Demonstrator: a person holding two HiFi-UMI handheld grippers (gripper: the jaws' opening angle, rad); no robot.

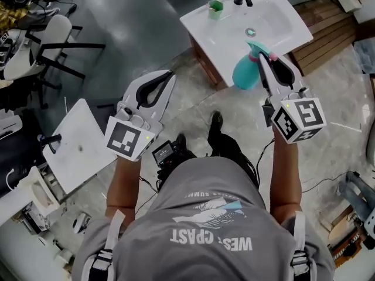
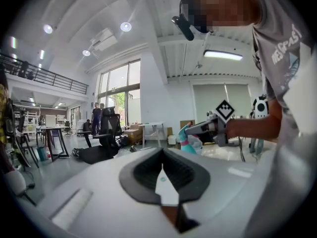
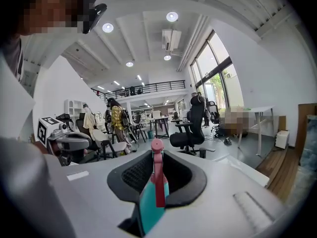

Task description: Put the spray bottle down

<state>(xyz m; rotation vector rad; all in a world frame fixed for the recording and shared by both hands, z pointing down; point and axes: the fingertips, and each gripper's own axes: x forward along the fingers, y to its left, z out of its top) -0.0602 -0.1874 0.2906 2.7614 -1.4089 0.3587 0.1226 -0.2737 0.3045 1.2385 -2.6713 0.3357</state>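
Two grippers reach forward. The left gripper (image 1: 170, 74) has its jaws pressed together, empty. The right gripper (image 1: 268, 57) pinches the teal spray bottle (image 1: 245, 72) near its pink top, in the air at the near edge of the white sink (image 1: 293, 25). Farther off, a green cup (image 1: 215, 9) stands on the sink's rim; what it holds cannot be made out.

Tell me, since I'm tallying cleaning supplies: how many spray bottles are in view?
1. The teal spray bottle is clamped in the right gripper, by the white sink; others may be hidden.
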